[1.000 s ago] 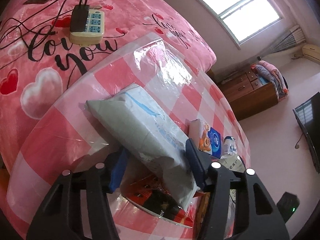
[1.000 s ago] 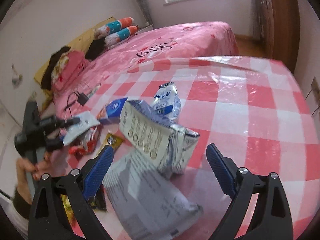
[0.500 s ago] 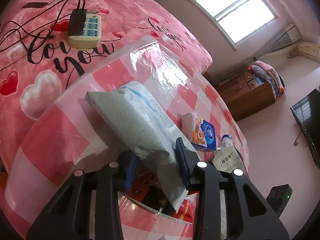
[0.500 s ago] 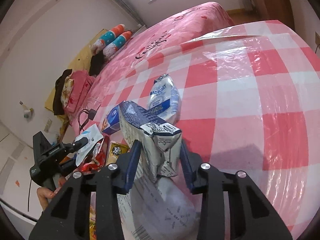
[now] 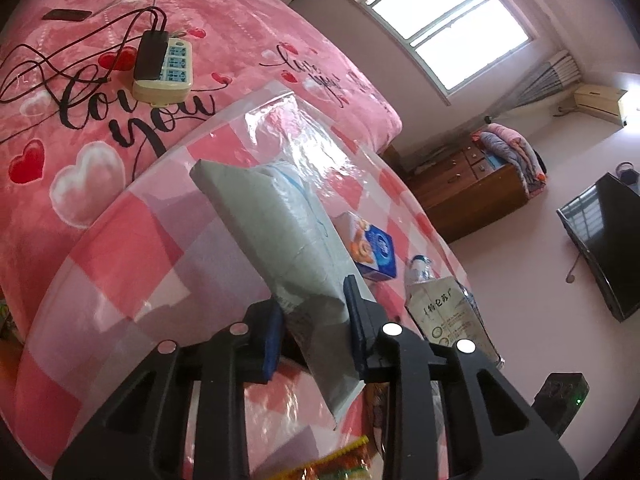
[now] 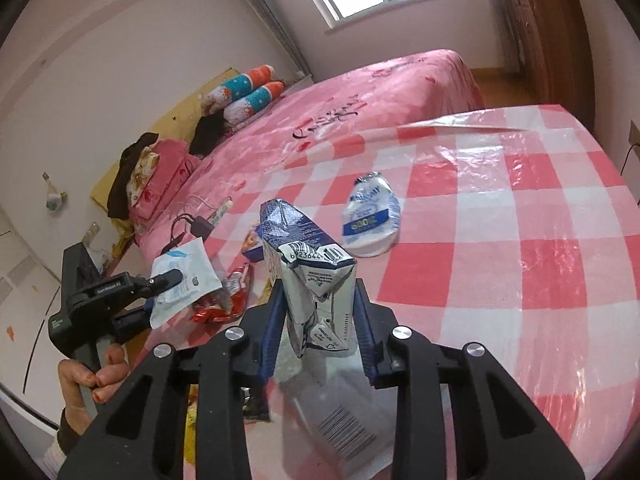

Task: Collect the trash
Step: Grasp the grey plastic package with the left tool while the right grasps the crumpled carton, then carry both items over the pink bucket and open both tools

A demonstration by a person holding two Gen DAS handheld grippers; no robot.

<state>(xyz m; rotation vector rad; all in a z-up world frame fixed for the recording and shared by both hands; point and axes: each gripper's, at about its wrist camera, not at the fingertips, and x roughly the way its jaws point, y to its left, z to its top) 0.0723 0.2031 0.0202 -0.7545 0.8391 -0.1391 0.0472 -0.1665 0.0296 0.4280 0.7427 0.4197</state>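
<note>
My left gripper (image 5: 314,320) is shut on a grey plastic mailer bag (image 5: 276,232) and holds it above the checked table (image 5: 132,248). The same bag (image 6: 182,276) and the left gripper (image 6: 160,286) show at the left of the right wrist view. My right gripper (image 6: 318,320) is shut on a crumpled blue and white carton (image 6: 308,268), lifted off the table (image 6: 520,240). That carton also shows in the left wrist view (image 5: 448,312). A crushed plastic bottle (image 6: 370,216), a blue box (image 5: 372,248), a red wrapper (image 6: 228,300) and a grey mailer (image 6: 340,424) lie on the table.
A pink bed (image 5: 100,80) borders the table, with a power strip (image 5: 164,70) and cables on it. A wooden dresser (image 5: 472,192) and a TV (image 5: 604,244) stand beyond the table. A yellow snack wrapper (image 5: 336,460) lies by the near edge.
My right gripper shut on the carton and lifted it. My left gripper closed tighter on the grey bag and raised it off the table.
</note>
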